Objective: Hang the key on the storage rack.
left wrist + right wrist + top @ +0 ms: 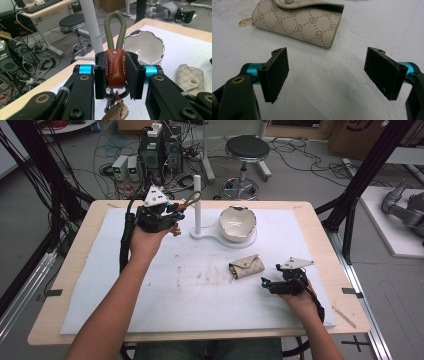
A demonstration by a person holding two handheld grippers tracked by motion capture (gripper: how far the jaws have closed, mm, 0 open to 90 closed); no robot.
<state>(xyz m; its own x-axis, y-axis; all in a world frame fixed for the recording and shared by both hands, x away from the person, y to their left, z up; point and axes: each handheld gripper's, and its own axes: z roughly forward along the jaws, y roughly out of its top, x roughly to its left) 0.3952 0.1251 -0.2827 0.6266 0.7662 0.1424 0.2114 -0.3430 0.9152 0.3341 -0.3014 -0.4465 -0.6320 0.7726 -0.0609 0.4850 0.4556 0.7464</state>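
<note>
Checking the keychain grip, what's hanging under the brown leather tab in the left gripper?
Under the leather tab, dark metal rings and a gold-coloured piece hang. The left gripper pads cover the tab's sides.

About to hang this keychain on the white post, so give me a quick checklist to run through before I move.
1. Left gripper clamped on the keychain leather tab: ok.
2. Green loop free above the jaws: ok.
3. White post upright: ok.
4. Loop wide enough for the post: cannot tell.
5. Bowl beside the post, apart from the gripper: ok.
6. Right gripper open, apart from the pouch: ok.
</note>
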